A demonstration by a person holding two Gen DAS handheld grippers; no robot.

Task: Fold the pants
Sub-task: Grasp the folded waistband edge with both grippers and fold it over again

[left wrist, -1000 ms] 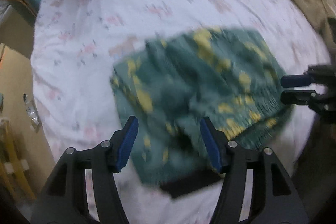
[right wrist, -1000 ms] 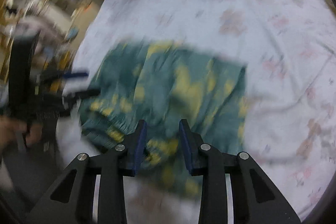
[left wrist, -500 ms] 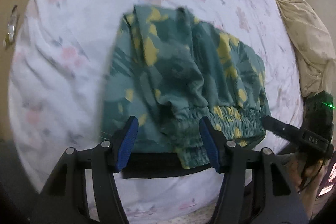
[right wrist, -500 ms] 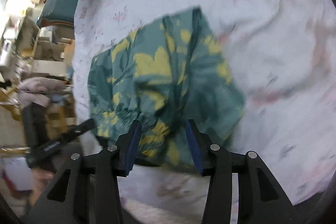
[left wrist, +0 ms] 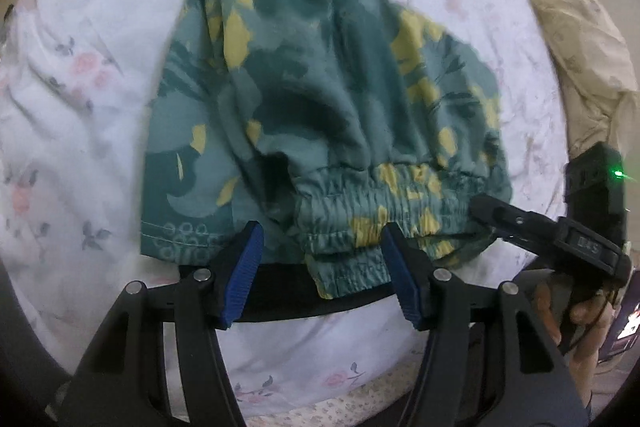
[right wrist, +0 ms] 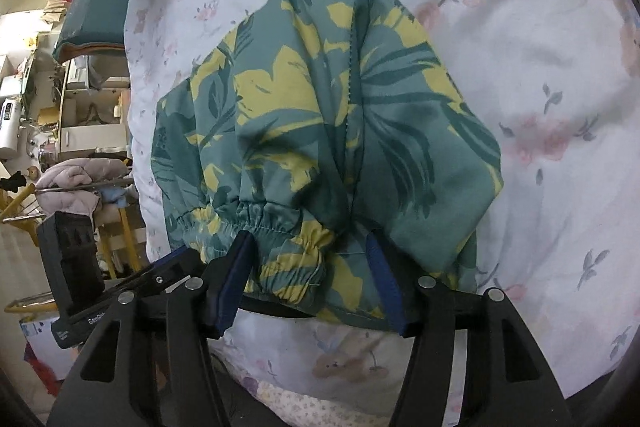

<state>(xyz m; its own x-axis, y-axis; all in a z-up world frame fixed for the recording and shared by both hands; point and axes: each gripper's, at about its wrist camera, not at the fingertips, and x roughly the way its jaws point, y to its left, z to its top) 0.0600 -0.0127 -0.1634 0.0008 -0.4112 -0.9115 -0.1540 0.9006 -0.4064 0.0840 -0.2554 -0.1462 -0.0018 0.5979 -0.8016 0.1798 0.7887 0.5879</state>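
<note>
Green pants (left wrist: 320,99) with yellow leaf shapes lie folded into a compact bundle on a white floral bedsheet (left wrist: 80,87), their gathered elastic waistband (left wrist: 392,203) at the near edge; a thin black strip (left wrist: 280,291) lies under that near edge; the left gripper (left wrist: 320,267) hovers at the waistband with its blue-padded fingers (left wrist: 240,275) spread wide, gripping nothing; the right gripper (right wrist: 308,275) sits at the same waistband edge, its fingers also parted, with cloth (right wrist: 320,107) lying loose between them, not pinched; seen from the left wrist, the right gripper reaches in from the right and touches the waistband end; a crumpled beige blanket (left wrist: 568,27) lies at the far right of the bed; cluttered shelves (right wrist: 80,95) stand beyond the bed's left side.
</note>
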